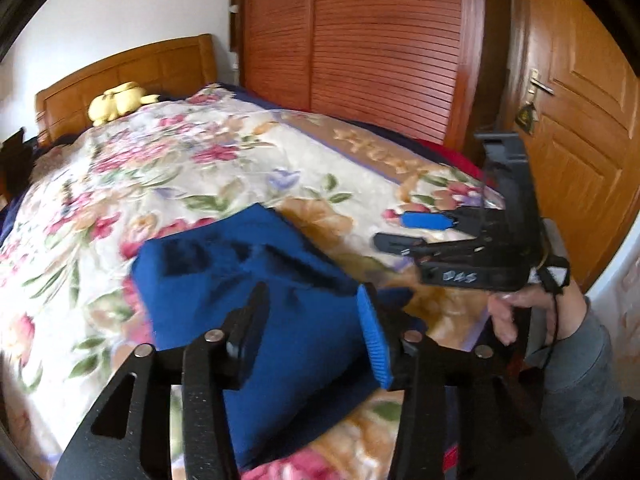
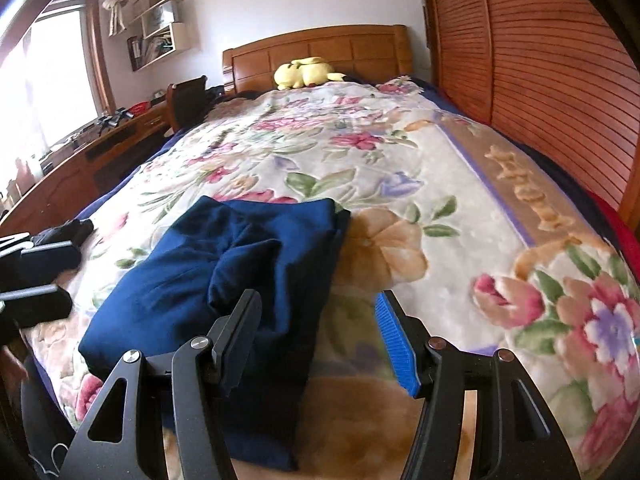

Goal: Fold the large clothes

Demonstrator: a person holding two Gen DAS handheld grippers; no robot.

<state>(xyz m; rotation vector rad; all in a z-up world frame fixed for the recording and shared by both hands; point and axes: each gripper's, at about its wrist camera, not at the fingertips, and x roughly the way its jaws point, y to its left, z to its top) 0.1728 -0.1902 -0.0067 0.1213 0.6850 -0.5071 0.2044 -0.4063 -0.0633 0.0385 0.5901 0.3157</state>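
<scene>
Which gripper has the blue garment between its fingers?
The left gripper: its open jaws straddle the folded blue garment. The right gripper hangs open beside it, over the floral blanket.

bed [image 2: 460, 184] covered by a floral blanket [image 2: 320, 152], filling the centre of the frame. folded blue garment [image 2: 224, 272] lies flat on the blanket, lower centre-left. yellow plush toy [image 2: 306, 73] rests at the wooden headboard [image 2: 320, 50], upper centre.

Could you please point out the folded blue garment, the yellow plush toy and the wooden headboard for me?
Folded blue garment [image 2: 224, 264]: right wrist view, on its top folded layer.
Yellow plush toy [image 2: 306, 73]: right wrist view, on its body.
Wooden headboard [image 2: 320, 52]: right wrist view, on a centre panel.
</scene>
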